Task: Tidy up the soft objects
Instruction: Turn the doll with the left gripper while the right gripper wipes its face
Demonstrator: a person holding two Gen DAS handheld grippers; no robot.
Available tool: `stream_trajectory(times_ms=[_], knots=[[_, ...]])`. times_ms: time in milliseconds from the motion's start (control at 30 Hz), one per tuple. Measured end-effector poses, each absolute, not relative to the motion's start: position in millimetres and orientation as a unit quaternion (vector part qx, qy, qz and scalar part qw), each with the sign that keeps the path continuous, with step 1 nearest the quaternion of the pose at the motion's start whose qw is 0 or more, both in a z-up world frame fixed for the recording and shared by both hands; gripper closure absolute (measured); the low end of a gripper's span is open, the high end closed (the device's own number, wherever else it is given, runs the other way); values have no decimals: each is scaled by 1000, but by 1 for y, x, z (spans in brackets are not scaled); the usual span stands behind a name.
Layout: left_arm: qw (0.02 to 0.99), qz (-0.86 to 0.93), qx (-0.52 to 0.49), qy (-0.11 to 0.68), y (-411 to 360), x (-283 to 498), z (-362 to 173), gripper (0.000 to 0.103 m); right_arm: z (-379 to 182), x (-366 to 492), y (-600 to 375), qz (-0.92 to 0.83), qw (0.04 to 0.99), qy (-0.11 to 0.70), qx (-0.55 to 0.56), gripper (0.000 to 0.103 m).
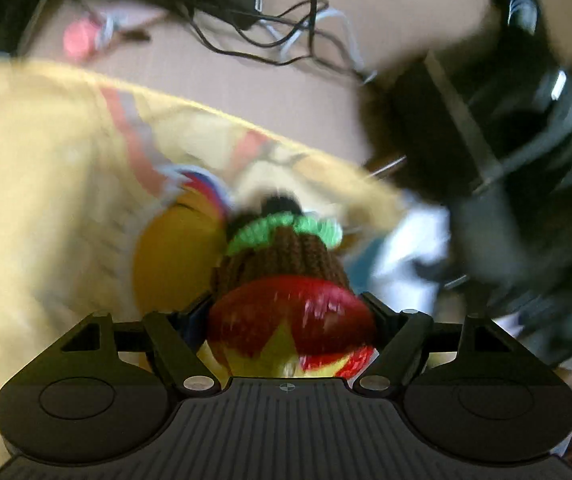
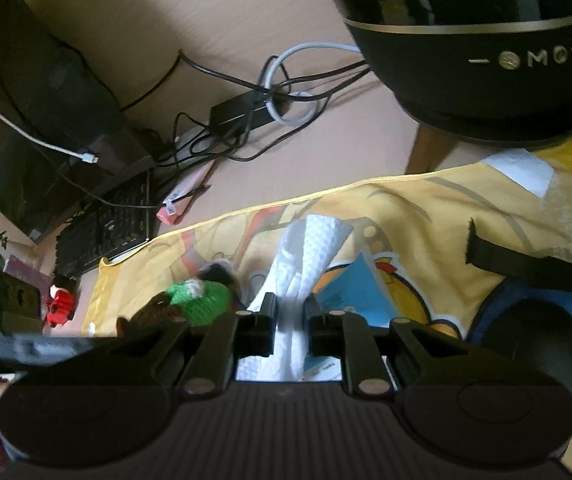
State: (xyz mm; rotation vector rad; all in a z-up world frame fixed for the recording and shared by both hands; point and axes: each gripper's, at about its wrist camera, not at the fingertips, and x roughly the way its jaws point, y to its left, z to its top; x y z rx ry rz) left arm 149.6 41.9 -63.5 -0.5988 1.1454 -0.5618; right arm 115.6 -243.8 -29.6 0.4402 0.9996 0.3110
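Both things in hand look soft and light, so I think they will give under pressure and not break. The knitted toy (image 1: 286, 280), with its brown body, green collar and red and yellow part, sits between the fingers of the left gripper (image 1: 290, 320). The jaws are only half closed and press the red part from both sides; the wool seems to bulge a little. I judge that a hold on the thick middle is safest, because yarn does not slip easily. This view is blurred, so finer contact I cannot tell.

The right gripper (image 2: 290, 316) is nearly pressed together and pinches a white paper towel (image 2: 306, 256), bunched into a narrow strip between the fingertips. The rest of it fans out just ahead of the gripper, over the yellow printed cloth (image 2: 426, 208). Such paper is thin and may tear if pulled hard. Left of this gripper, on the cloth, the toy's green part shows too.
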Motion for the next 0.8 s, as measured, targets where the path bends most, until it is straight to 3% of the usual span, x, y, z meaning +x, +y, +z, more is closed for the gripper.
stream_trajectory(times_ms=[233, 367, 533, 633, 800], knots=[[754, -204, -296, 550, 52, 140, -83, 21, -25, 125, -204, 218, 833, 473, 186, 87], [777, -155, -300, 531, 72, 138, -77, 10, -39, 131, -169, 247, 818, 498, 148, 87], [794, -128, -300, 513, 90, 135, -68, 9, -52, 126, -150, 223, 830, 510, 42, 87], [805, -160, -263, 507, 84, 134, -59, 7, -65, 132, -162, 199, 821, 531, 65, 87], [836, -195, -107, 501, 49, 131, -49, 6, -64, 136, -173, 192, 822, 529, 89, 88]])
